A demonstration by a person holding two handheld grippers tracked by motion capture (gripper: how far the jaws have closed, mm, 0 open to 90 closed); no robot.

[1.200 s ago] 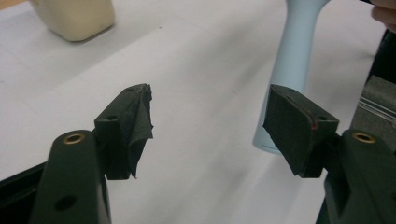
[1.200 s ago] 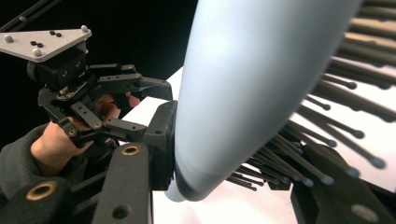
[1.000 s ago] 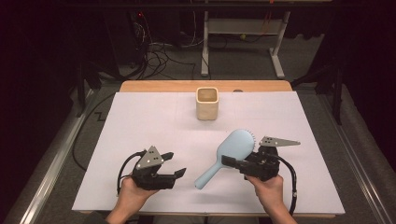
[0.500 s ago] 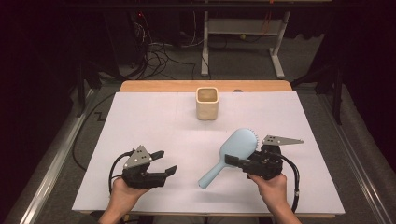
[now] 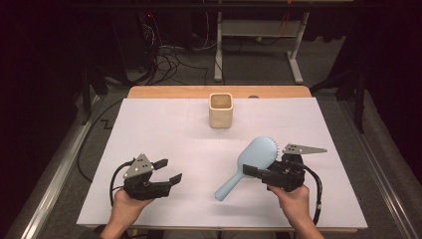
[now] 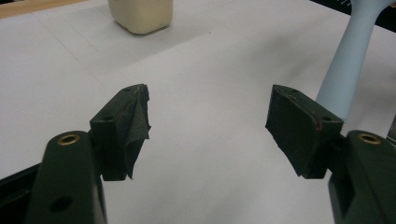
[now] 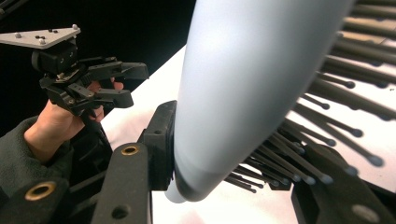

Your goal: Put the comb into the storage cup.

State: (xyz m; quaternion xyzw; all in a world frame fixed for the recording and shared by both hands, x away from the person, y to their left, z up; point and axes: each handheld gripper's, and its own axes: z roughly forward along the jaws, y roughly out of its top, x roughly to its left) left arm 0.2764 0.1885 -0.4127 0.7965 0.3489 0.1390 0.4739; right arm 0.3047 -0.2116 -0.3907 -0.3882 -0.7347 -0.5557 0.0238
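Jaws of right gripper [image 5: 251, 172] pinch the hairbrush [image 5: 249, 164]; left gripper [image 5: 166, 170] spread, bristles seen close-up

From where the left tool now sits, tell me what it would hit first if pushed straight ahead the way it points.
Most likely the handle of the blue hairbrush, just right of the left tool and its open jaws. Depth is unclear, so it may slip past over the bare white table, well right of the beige cup.
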